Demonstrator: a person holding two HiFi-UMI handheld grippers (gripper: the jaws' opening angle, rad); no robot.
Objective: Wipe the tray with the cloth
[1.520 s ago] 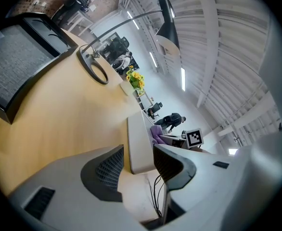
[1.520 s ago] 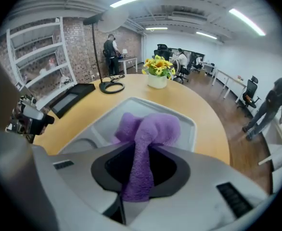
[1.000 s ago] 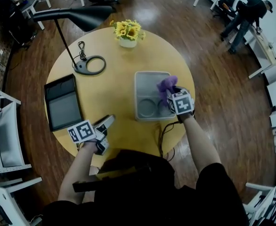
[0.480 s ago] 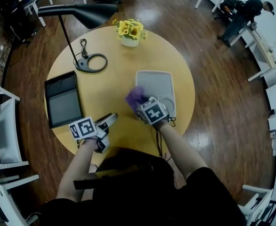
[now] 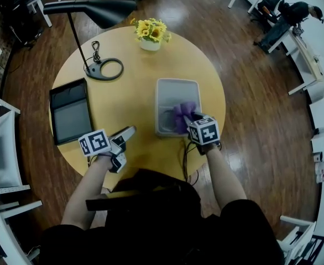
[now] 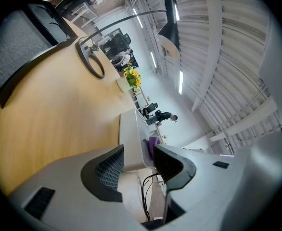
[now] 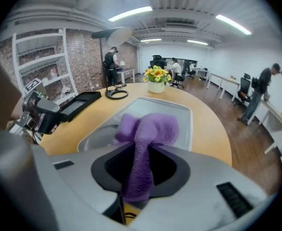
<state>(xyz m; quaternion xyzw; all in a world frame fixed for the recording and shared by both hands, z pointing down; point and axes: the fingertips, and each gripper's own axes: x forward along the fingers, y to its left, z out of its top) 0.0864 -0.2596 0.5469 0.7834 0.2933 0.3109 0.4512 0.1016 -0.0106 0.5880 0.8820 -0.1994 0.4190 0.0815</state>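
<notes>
A grey tray (image 5: 176,90) lies on the round wooden table (image 5: 129,106), right of centre. My right gripper (image 5: 188,118) is shut on a purple cloth (image 5: 182,115), and the cloth rests over the tray's near right part. In the right gripper view the purple cloth (image 7: 146,134) bunches out between the jaws above the tray (image 7: 179,112). My left gripper (image 5: 126,132) hovers near the table's front left edge, open and empty. In the left gripper view the tray (image 6: 129,134) shows edge-on beyond the left gripper (image 6: 138,162).
A black desk lamp (image 5: 104,69) stands at the back left. A white pot of yellow flowers (image 5: 149,35) sits at the far edge. A dark tablet (image 5: 69,112) lies at the left. A cable (image 5: 187,159) hangs off the front edge. People and desks are far off.
My right gripper with the cloth swung from the tray's right side leftward off the tray, then back onto the tray's near right part. The left gripper stayed in place.
</notes>
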